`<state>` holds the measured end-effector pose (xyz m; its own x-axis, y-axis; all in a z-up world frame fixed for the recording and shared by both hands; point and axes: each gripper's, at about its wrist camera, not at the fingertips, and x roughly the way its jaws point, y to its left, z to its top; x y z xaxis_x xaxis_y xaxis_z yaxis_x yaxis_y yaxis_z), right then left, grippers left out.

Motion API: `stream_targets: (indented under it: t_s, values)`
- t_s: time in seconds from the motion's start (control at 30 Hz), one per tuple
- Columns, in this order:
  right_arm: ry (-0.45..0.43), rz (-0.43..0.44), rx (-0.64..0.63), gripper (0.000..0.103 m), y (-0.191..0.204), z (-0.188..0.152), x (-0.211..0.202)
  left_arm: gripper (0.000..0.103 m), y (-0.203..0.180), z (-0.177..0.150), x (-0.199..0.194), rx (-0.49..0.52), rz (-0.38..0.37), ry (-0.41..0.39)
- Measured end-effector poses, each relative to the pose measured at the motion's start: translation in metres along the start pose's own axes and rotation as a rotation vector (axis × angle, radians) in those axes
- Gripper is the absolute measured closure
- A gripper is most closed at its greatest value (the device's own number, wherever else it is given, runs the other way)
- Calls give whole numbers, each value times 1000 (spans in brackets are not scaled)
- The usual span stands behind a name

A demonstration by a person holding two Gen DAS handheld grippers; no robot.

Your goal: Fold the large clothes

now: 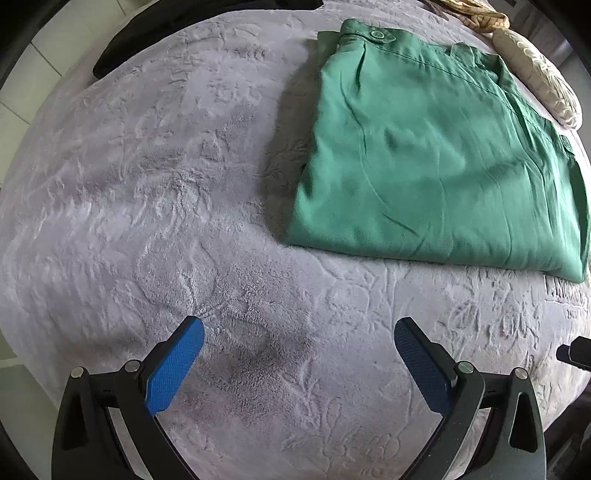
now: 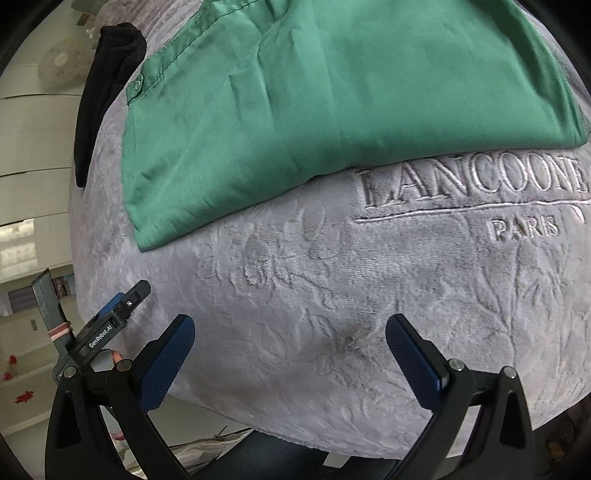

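Folding looks nearly done: green pants [image 1: 436,147] lie flat and folded at one o'clock on the grey blanket [image 1: 147,184], while left gripper [image 1: 299,354] and right gripper [image 2: 290,350] hold their fingers wide open, empty.

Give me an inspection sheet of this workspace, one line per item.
Surface: grey embossed plush blanket, lettering reads LANCOONE PARIS.
Job's things: green garment lying folded flat on the blanket, button showing.
Clutter: black garment at the blanket's edge; beige patterned cloth beyond the green one.
Grippers: left gripper open, empty; right gripper open, empty; both above bare blanket.
Cables: nothing seen.
Surroundings: pale tiled floor.
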<state>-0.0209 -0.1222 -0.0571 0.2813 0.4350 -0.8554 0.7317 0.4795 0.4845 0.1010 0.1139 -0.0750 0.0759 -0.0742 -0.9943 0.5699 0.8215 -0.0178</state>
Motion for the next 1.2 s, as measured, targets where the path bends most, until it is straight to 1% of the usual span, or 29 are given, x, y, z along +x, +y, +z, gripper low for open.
stream_targets:
  t_s: [0.13,0.23,0.4,0.57,0.6,0.63,0.7,0.73,0.83,0.87,0.93,0.97,1.07,1.2]
  values:
    - [11,12,6,0,4,1,8,0,3,2,0,3,0,-8]
    - [9,37,13,0,6,2,12,0,3,6,1,6,2,-15]
    - [-8,122,40,0,11,6,22,0,5,20,3,22,2,-25]
    - [-45,206,74,0,18,13,32,0,7,39,10,32,-28,-40]
    - [-55,213,77,0,19,14,34,0,8,42,10,30,-34,-52]
    - [-64,225,79,0,21,16,36,0,12,47,8,21,-41,-83]
    - [-89,255,87,0,24,22,39,0,18,56,6,8,-63,-110]
    - [-101,269,95,0,25,24,41,0,23,63,5,-2,-89,-125]
    - [-142,346,116,0,29,33,47,0,35,79,6,-18,-149,-164]
    - [-156,385,128,0,29,37,52,0,36,85,8,-20,-169,-170]
    - [-164,448,144,0,32,43,64,0,38,94,16,-30,-204,-176]
    - [-167,473,152,0,34,48,73,0,35,92,19,-38,-220,-178]
    - [-197,519,143,0,46,57,86,0,36,99,31,-57,-268,-176]
    - [-230,561,146,0,60,70,95,0,29,99,42,-70,-280,-172]
